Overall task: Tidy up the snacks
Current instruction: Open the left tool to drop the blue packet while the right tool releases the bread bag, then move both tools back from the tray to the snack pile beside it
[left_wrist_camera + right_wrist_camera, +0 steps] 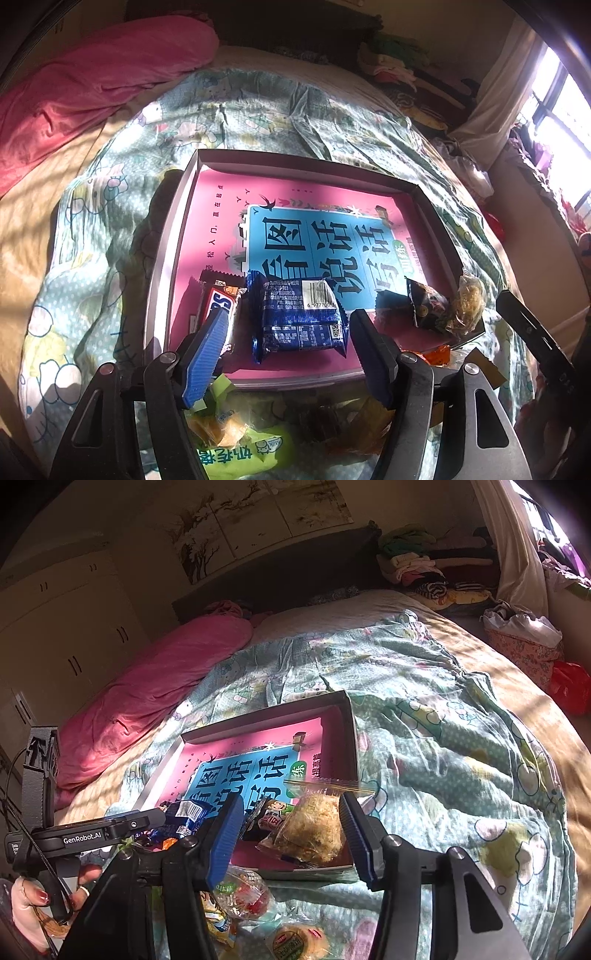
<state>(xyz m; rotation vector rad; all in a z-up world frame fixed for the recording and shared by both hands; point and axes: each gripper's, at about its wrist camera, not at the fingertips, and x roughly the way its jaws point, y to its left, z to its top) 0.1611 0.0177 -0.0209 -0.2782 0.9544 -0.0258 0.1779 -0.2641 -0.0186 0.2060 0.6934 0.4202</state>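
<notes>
left gripper (284,354): jaws stand open either side of the blue biscuit packet (299,317), pads apart from the wrapper, nothing gripped. packet lies flat in the shallow box (295,158) at 6 o'clock of its pink floor, the snickers bar (218,302) just beside it at 9 o'clock.

right gripper (291,834): jaws open around the clear-wrapped floss cake (314,830), which sits at the box's near right corner, leaning against the dark snack packet (269,819). whether the pads touch the film i cannot tell; it looks released.

loose snacks left on the bed (461,738) outside the box: green milk-candy bag (236,454), jelly cup (243,890), round pastry (295,941).

risks, judged:
- floss cake is propped near the low wall; a jaw dragging on the film while backing out could tip it over the rim.
- left jaw at 9 o'clock is close over the snickers bar; a sideways pull-out could shove it.
- box rests on a soft rumpled quilt (258,118); pressing down could tilt it and slide the contents.
- both grippers crowd the same edge; they could collide.
</notes>
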